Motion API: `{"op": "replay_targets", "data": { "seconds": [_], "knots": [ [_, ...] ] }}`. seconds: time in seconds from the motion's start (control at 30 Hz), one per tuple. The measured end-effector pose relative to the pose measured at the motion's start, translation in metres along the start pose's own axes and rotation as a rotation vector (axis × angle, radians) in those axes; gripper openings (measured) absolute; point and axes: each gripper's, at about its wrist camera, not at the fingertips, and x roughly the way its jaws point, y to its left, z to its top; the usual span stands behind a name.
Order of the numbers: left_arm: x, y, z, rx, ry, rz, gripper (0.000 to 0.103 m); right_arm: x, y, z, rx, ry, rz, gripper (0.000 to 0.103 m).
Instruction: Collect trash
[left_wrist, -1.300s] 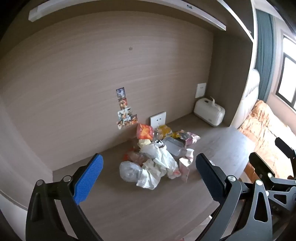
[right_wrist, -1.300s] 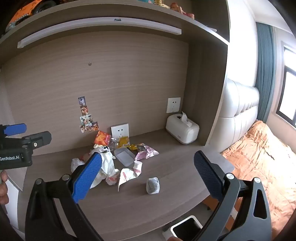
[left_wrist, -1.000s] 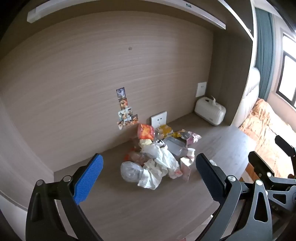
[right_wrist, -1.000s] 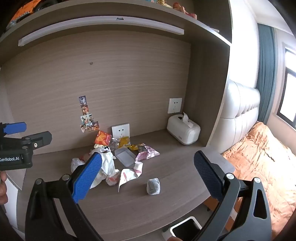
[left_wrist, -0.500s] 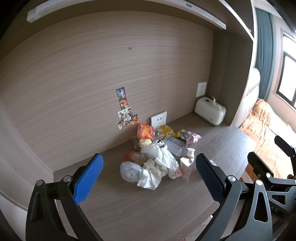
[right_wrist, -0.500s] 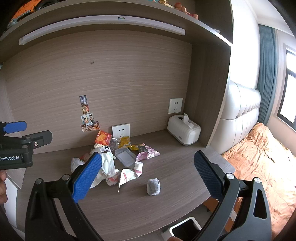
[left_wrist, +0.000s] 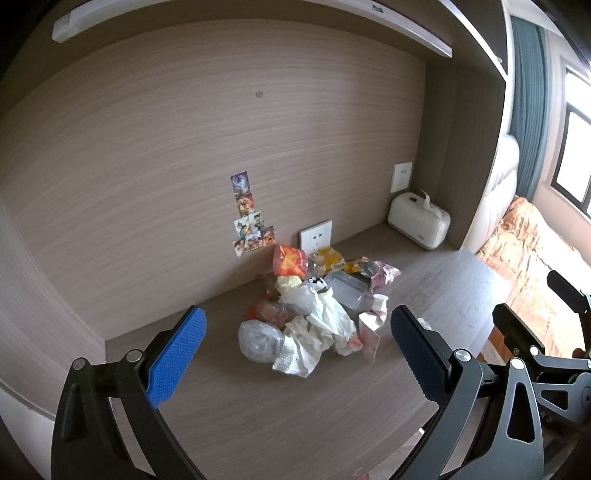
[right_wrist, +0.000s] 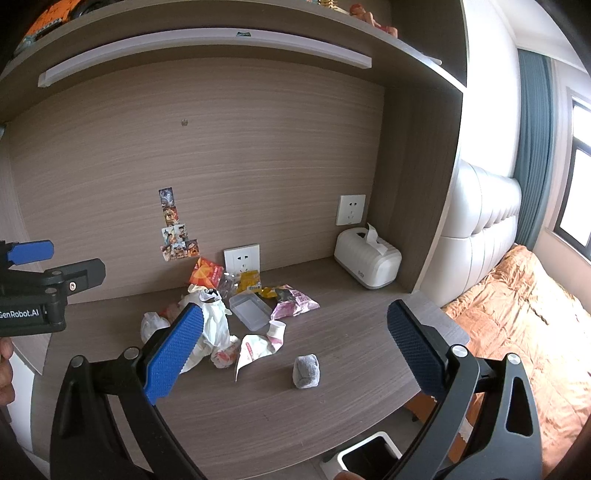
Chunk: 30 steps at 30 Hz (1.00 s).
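Two wide-spread claws, left claw (left_wrist: 297, 350) and right claw (right_wrist: 295, 347), one trash heap (left_wrist: 314, 306)

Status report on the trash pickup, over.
Left gripper open, empty. Right gripper open, empty. Trash pile untouched on desk; grey wad apart. Nothing in the way.

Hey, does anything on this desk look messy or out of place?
Yes. A heap of trash sprawls across the desk near the back wall: crumpled wrappers, plastic bags, a clear tray. A grey wad lies apart, nearer the front edge.
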Motion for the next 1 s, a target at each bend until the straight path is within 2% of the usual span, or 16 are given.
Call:
{"op": "replay_targets", "data": {
  "seconds": [1.0],
  "knots": [
    [0.0003,0.0006,-0.0001,-0.004,0.004,-0.003,0.098,0.0024,0.0006,0.0001,-0.009,-0.001,-0.001,0.099]
  ]
}}
